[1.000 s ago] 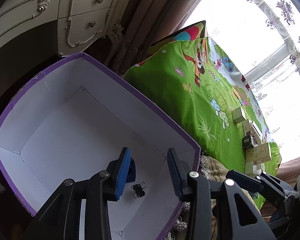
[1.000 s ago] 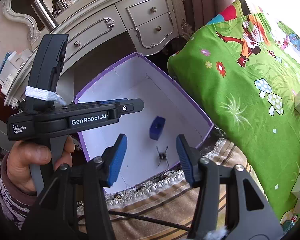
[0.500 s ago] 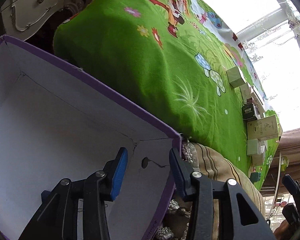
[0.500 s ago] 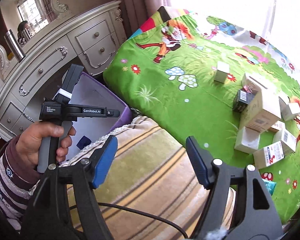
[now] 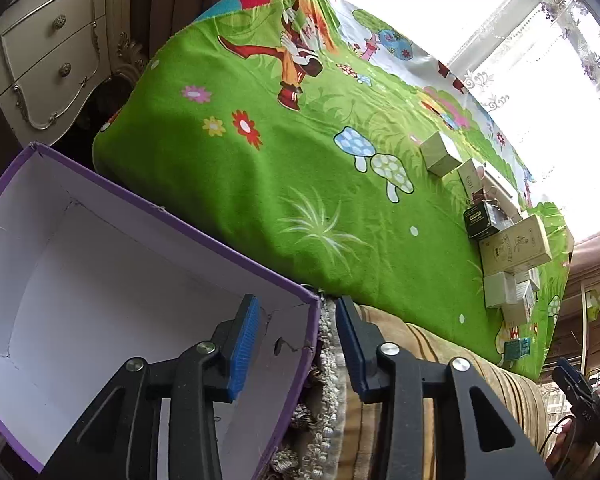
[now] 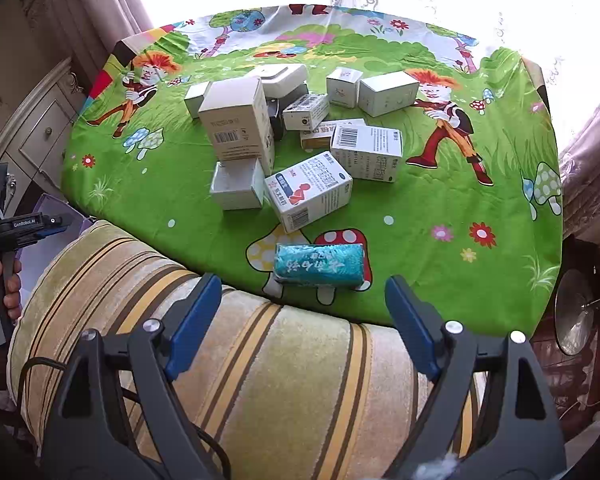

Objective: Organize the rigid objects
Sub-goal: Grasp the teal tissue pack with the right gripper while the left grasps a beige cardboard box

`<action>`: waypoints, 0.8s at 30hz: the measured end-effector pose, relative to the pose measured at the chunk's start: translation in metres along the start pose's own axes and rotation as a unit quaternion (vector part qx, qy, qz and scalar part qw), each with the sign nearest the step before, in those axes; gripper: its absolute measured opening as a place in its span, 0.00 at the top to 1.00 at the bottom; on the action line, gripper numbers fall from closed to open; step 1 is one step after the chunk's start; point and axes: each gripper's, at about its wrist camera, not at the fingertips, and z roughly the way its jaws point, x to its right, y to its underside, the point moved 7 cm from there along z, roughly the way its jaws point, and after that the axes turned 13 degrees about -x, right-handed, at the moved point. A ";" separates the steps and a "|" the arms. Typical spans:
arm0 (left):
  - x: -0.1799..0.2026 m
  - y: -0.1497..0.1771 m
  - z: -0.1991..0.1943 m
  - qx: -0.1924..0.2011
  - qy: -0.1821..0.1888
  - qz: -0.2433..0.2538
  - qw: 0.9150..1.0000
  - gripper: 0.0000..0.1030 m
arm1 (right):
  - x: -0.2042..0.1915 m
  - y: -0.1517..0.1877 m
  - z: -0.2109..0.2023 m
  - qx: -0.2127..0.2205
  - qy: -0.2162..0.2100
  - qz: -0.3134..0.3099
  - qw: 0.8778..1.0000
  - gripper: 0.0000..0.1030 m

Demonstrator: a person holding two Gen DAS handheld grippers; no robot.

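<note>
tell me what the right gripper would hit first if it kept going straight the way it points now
Probably the teal rectangular packet at the near edge of the green cartoon tablecloth. It sits just ahead, between the open right gripper fingers' line, though the striped cushion lies below and depth is unclear.

Both tongs point steeply down, empty: left tongs [image 5: 296, 344] opening narrowly, right tongs [image 6: 304, 320] opening wide.
</note>
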 end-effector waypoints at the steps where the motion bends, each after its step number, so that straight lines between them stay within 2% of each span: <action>1: 0.009 -0.001 -0.004 0.009 0.006 0.003 1.000 0.50 | 0.005 0.001 0.002 -0.002 0.005 0.004 1.000 0.16; 5: 0.051 -0.002 -0.017 0.047 0.016 0.049 0.998 0.45 | 0.008 0.005 0.014 -0.018 0.011 -0.003 1.000 0.14; 7: 0.077 0.001 -0.016 0.048 0.017 0.090 0.995 0.36 | 0.004 0.005 0.021 -0.029 0.008 -0.012 0.999 0.14; 10: 0.114 0.005 -0.007 0.031 0.024 0.131 0.991 0.35 | 0.000 0.000 0.029 -0.039 0.004 -0.014 0.999 0.14; 15: 0.159 0.016 0.012 -0.002 0.044 0.161 0.986 0.34 | -0.004 -0.008 0.046 -0.057 0.011 -0.021 0.998 0.12; 21: 0.198 0.020 0.017 0.001 0.048 0.190 0.981 0.33 | 0.000 -0.014 0.063 -0.072 0.016 -0.022 0.997 0.12; 24: 0.213 0.013 0.018 0.011 0.042 0.185 0.982 0.23 | 0.004 -0.018 0.068 -0.071 0.015 -0.014 0.997 0.12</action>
